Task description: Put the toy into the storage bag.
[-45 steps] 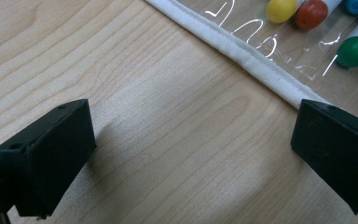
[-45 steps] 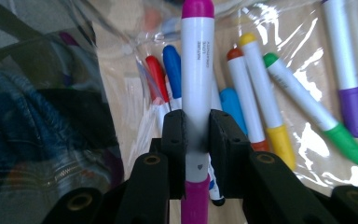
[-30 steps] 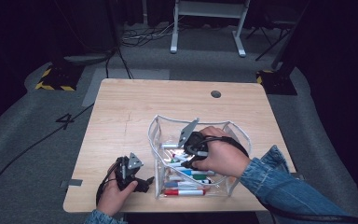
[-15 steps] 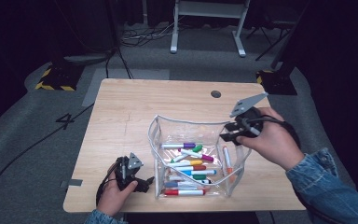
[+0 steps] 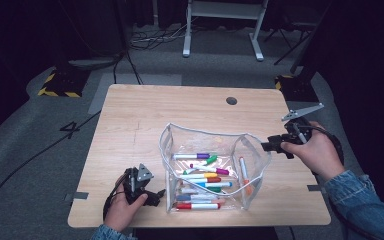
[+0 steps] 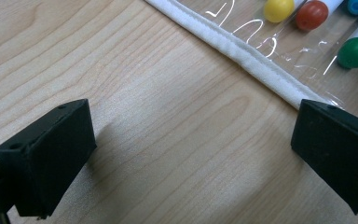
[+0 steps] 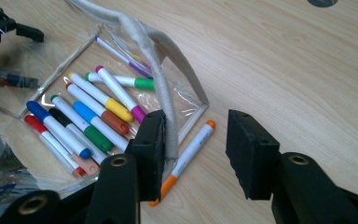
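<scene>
Your right gripper (image 7: 193,140) is spread and empty; the pouch (image 7: 168,107) rim touches one jaw, with an orange marker (image 7: 193,147) lying beneath.

Seen from above: clear plastic pouch (image 5: 215,172) of coloured markers (image 5: 202,176) on a wooden table (image 5: 145,120). Left gripper (image 5: 152,194) just beside the pouch's left wall; right gripper (image 5: 272,146) at its right rim, jaws just opening.
</scene>
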